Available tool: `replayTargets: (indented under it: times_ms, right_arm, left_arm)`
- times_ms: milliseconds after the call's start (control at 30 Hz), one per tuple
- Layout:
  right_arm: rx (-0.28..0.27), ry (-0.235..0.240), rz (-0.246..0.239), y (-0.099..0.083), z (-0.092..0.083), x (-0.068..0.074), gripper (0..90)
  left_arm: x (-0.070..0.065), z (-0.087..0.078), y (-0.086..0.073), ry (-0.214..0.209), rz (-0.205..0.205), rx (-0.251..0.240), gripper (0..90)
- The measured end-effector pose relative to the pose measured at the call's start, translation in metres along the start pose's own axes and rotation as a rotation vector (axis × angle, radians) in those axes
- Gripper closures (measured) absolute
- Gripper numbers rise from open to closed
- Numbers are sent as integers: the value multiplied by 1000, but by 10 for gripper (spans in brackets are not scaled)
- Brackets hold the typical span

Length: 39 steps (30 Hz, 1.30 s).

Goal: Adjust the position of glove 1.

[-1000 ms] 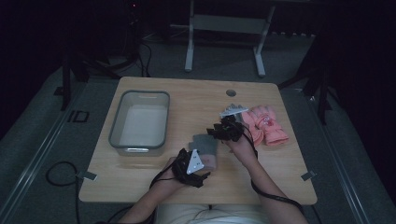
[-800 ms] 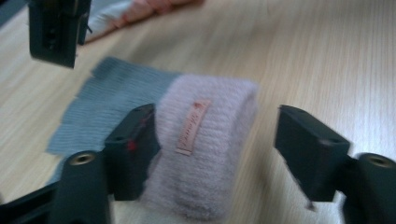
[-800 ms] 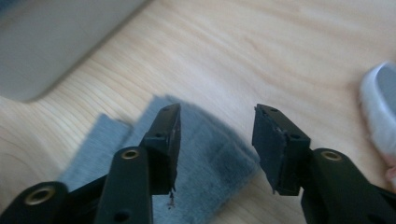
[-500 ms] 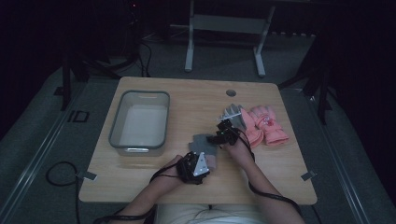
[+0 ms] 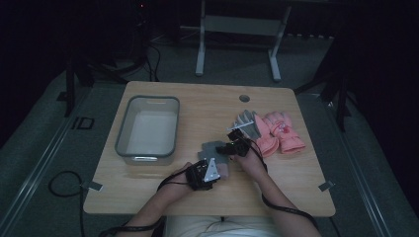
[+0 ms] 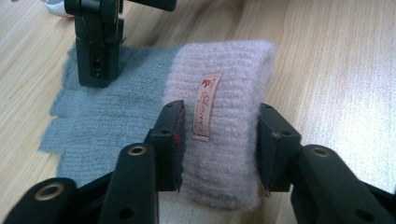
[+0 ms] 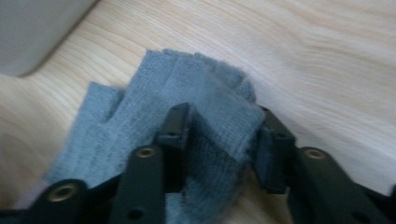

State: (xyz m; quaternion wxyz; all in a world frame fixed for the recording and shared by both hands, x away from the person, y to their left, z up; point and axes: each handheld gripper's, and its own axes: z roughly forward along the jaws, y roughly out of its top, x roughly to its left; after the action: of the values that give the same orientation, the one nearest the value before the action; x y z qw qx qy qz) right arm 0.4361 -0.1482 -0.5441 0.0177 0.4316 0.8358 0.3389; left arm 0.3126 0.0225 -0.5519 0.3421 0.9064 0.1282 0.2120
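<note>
Knit glove (image 6: 219, 121): pink cuff's cream label, red script too small to read.

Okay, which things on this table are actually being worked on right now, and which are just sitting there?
In use:
- grey and pink knitted glove
- left gripper, jaws either side of its pink cuff
- right gripper, jaws around its grey finger end

Lying about:
- grey plastic tub
- pair of pink padded gloves
- grey glove beside them
</note>
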Motion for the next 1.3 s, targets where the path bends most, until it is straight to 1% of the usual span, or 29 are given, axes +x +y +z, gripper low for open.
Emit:
replayTargets:
  times_ms: [33, 67, 100, 133, 200, 233, 267, 333, 367, 500, 567, 633, 733, 767, 833, 900, 967, 1067, 1100, 1200, 1233, 1267, 1300]
  right_arm:
    - [5, 18, 19, 0, 1, 0, 690]
    - [7, 34, 23, 1, 1, 1, 717]
    - [7, 31, 12, 2, 1, 2, 735]
    - [9, 20, -3, 3, 1, 4, 747]
    - [2, 16, -21, 5, -2, 6, 756]
    - [-6, 21, -22, 6, -5, 6, 758]
    - [-12, 25, -25, 7, -7, 6, 758]
    - [-29, 49, -12, 9, -13, 6, 758]
    - [-38, 50, -15, 11, -16, 7, 758]
    - [-67, 51, -40, 16, -26, 12, 759]
    - [-85, 57, -41, 19, -32, 15, 759]
    - [-102, 67, -53, 23, -39, 18, 759]
    - [-120, 74, -70, 30, -48, 24, 759]
    - [-125, 74, -75, 32, -50, 25, 759]
    - [-132, 76, -94, 37, -54, 28, 759]
    - [-141, 85, -104, 42, -58, 31, 760]
    - [-157, 98, -106, 45, -62, 34, 760]
    - [-165, 107, -116, 50, -65, 38, 761]
    - [-168, 109, -117, 51, -65, 39, 761]
    - [-166, 109, -123, 54, -64, 41, 761]
    - [-165, 108, -126, 56, -63, 43, 761]
    - [-168, 110, -132, 61, -62, 47, 761]
    - [-168, 119, -126, 64, -61, 49, 761]
  left_arm:
    - [1, -1, 0, -3, -9, -4, 620]
    - [2, -1, 0, -5, -16, -8, 653]
    - [3, -2, -1, -12, -39, -19, 671]
    - [3, -3, -2, -15, -51, -28, 683]
    - [7, -6, -2, -31, -82, -28, 698]
    - [9, -7, -1, -35, -87, -26, 701]
    - [9, -8, 0, -34, -80, -20, 704]
    - [10, -11, 3, -30, -62, -5, 709]
    - [11, -13, 5, -28, -52, 1, 709]
    - [17, -24, 13, -27, -24, 15, 710]
    - [21, -31, 18, -26, -20, 18, 710]
    - [23, -39, 23, -19, -7, 28, 710]
    - [29, -50, 31, -20, 13, 40, 710]
    - [32, -53, 33, -30, 4, 38, 710]
    - [37, -60, 36, -31, 21, 49, 710]
    - [42, -66, 39, -46, 9, 48, 709]
    - [45, -72, 40, -41, 18, 56, 709]
    - [49, -80, 43, -35, 28, 68, 709]
    - [50, -83, 43, -27, 39, 79, 709]
    - [53, -87, 44, -29, 40, 88, 709]
    - [57, -91, 43, -21, 56, 107, 709]
    - [59, -93, 43, -22, 52, 108, 708]
    - [61, -95, 42, -18, 59, 115, 707]
